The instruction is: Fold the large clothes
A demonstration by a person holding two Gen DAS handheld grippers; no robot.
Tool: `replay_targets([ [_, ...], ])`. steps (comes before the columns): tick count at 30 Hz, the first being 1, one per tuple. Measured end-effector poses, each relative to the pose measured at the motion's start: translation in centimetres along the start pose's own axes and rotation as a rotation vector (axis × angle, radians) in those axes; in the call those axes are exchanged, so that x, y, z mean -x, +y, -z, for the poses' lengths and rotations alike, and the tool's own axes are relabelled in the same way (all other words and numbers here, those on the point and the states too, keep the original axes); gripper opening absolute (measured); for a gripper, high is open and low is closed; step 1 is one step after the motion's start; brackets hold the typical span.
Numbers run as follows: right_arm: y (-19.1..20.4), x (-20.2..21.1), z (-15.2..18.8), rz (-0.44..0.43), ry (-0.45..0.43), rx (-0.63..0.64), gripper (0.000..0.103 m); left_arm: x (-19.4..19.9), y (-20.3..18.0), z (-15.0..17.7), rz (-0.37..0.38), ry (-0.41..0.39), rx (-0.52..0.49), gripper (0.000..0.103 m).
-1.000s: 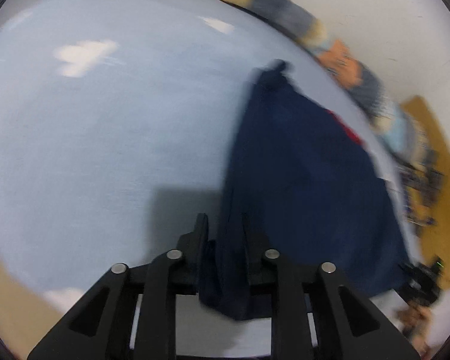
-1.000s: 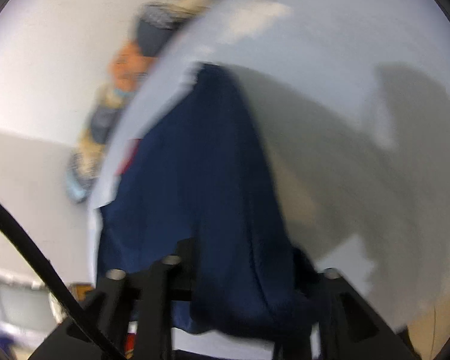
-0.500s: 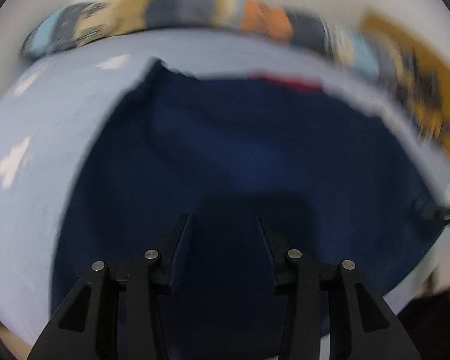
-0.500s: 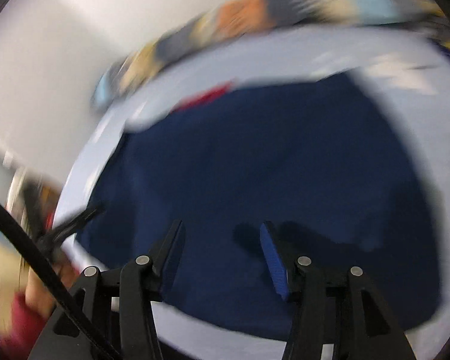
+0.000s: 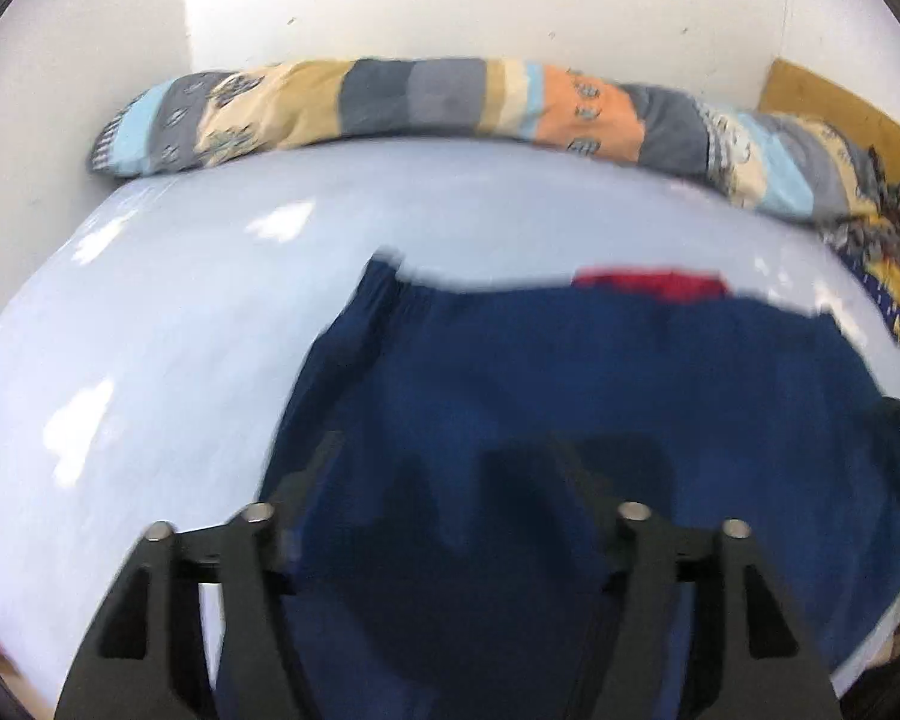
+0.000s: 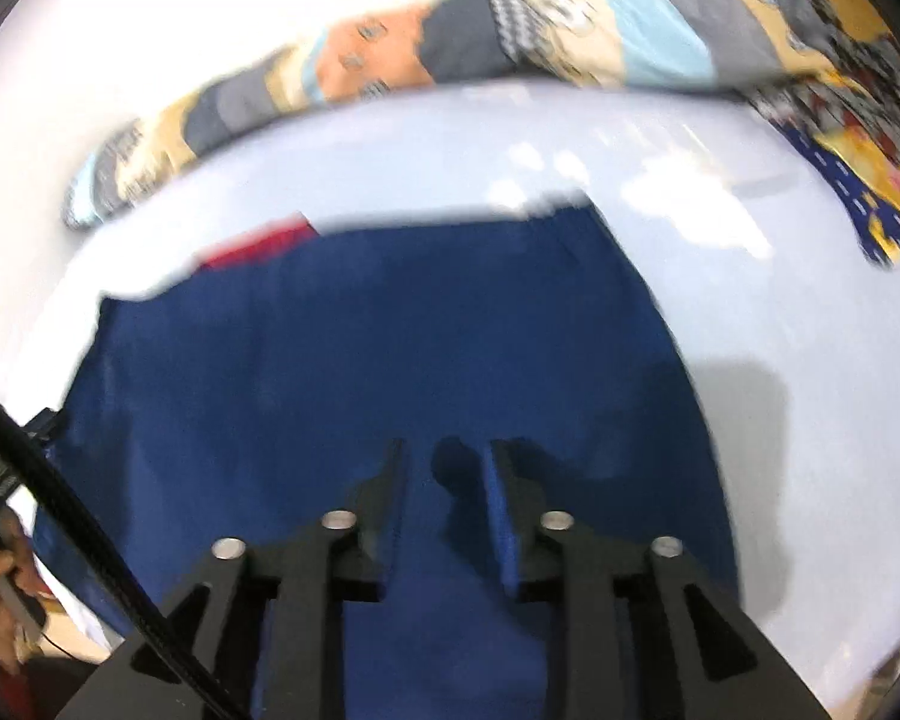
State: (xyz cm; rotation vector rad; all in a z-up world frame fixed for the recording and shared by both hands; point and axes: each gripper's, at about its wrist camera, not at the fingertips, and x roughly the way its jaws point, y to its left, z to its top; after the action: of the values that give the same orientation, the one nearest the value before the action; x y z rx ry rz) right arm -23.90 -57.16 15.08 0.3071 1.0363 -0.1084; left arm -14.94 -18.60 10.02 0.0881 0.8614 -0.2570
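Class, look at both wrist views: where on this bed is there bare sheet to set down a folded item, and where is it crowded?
Free: pale sheet between the navy garment and the patterned bolster, and the sheet right of the garment in the right wrist view. Crowded: the yellow-and-blue patterned fabric at the far corner.

Looking like a home bedroom: pale blue bedsheet (image 5: 198, 360) spreading wide, patchwork quilt (image 5: 426, 99) lying rolled at twelve o'clock against white wall (image 5: 450, 0).
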Motion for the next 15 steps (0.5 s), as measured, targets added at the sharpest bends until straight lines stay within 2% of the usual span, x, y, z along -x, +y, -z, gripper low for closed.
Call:
replay_targets([
  [3,3.5,-2.7,-3.1,0.003,-0.054,0.076,0.033,-3.5,-0.2,-2.3,0.007,-0.022,0.038,0.068],
  [5,4.0,-5.3,-4.3,-0.037,-0.025,0.064,0.033,-6.4,0.6,-2.9,0.003,0.009,0.073,0.068],
  [7,3.2,-7.6,-4.8,-0.079,0.019,0.002,0.033,-9.0,2.0,-2.6,-0.013,0.068,0.105,0.068],
  [9,1.4,-9.6,-5.5,-0.067,0.048,-0.052,0.033,-10.4,3.3,-2.3,0.026,0.093,0.136,0.067],
  [11,-1.2,-9.9,-6.0,-0.076,0.044,-0.138,0.031,-10.1,3.8,-2.1,0.033,0.090,0.121,0.065],
  [15,-5.2,-8.1,-6.0,0.030,0.029,-0.240,0.031,-9.0,3.5,-2.1,-0.007,0.084,0.102,0.064],
])
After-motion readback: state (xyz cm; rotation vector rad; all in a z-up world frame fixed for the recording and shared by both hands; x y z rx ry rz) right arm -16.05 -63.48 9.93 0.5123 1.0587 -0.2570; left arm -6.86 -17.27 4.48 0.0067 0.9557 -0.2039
